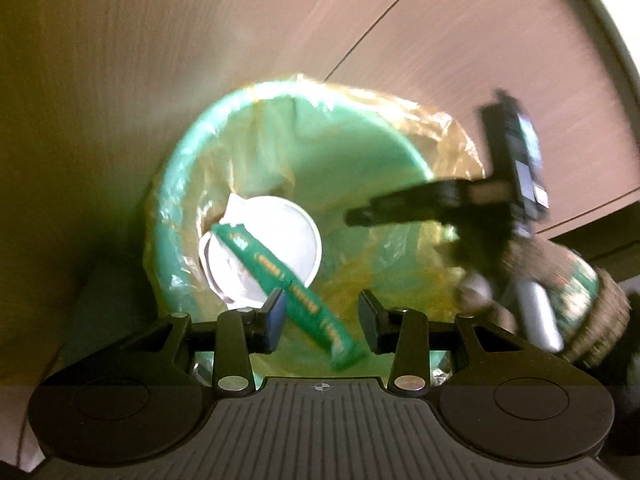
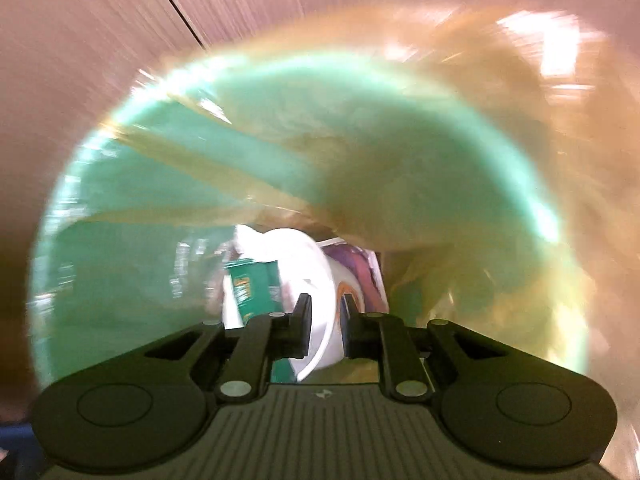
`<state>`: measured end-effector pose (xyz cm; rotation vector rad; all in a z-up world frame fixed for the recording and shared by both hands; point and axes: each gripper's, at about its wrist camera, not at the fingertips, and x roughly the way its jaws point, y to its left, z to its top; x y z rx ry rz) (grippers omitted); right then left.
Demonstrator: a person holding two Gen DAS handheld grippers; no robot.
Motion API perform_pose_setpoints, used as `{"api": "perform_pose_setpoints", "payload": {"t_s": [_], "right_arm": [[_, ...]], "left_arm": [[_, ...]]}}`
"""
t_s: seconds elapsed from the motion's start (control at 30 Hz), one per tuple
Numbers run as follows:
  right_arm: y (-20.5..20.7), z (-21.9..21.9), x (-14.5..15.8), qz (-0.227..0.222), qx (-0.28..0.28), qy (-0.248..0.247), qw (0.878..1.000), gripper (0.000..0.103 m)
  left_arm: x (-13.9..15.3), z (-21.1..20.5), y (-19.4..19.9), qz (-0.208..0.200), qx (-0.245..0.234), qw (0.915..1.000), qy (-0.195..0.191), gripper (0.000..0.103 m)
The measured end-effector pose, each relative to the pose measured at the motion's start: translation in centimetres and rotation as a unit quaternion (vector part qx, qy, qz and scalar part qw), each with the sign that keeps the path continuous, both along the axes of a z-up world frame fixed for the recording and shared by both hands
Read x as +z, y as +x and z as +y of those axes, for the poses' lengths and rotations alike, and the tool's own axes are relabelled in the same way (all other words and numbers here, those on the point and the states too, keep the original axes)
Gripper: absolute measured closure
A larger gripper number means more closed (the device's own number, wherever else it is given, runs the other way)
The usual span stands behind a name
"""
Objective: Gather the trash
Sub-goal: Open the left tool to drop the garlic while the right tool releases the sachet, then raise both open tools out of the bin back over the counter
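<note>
Wood-grain floor [image 1: 120, 60], green bin [image 1: 192, 152] — yellowish liner [image 1: 448, 128], white cup [image 1: 280, 232] inside

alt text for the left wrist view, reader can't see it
A green bin with a yellowish liner holds a white cup; a long green wrapper slants between the fingers of the open left gripper. The right gripper reaches in from the right, blurred.

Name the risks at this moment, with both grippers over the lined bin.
The green wrapper lies loose between the left gripper's open fingers, so it may drop outside the green bin. The right gripper hangs above the white cup near the loose yellowish liner and could snag it.
</note>
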<state>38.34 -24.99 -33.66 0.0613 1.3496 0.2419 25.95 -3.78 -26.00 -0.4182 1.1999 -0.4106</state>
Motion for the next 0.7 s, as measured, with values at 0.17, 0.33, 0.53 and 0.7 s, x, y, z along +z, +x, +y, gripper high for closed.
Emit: {"api": "perform_pose_setpoints", "payload": {"t_s": [0.17, 0.33, 0.53, 0.7], "right_arm": [[-5.2, -0.4, 4.8, -0.063, 0.004, -0.009, 0.998, 0.054], [-6.4, 2.3, 2.2, 0.002, 0.041, 0.021, 0.999, 0.047], [-4.7, 6.5, -8.0, 0.145, 0.066, -0.054, 0.986, 0.055], [-5.1, 5.7, -6.8, 0.15, 0.074, -0.044, 0.985, 0.087]], "left_arm": [[2.5, 0.6, -1.5, -0.034, 0.031, 0.9986, 0.025, 0.06], [4.4, 1.5, -2.4, -0.051, 0.056, 0.9969, 0.023, 0.06], [5.7, 2.2, -3.5, -0.067, 0.066, 0.9953, 0.021, 0.06], [5.2, 3.7, -3.8, -0.063, 0.085, 0.9943, 0.015, 0.06]]}}
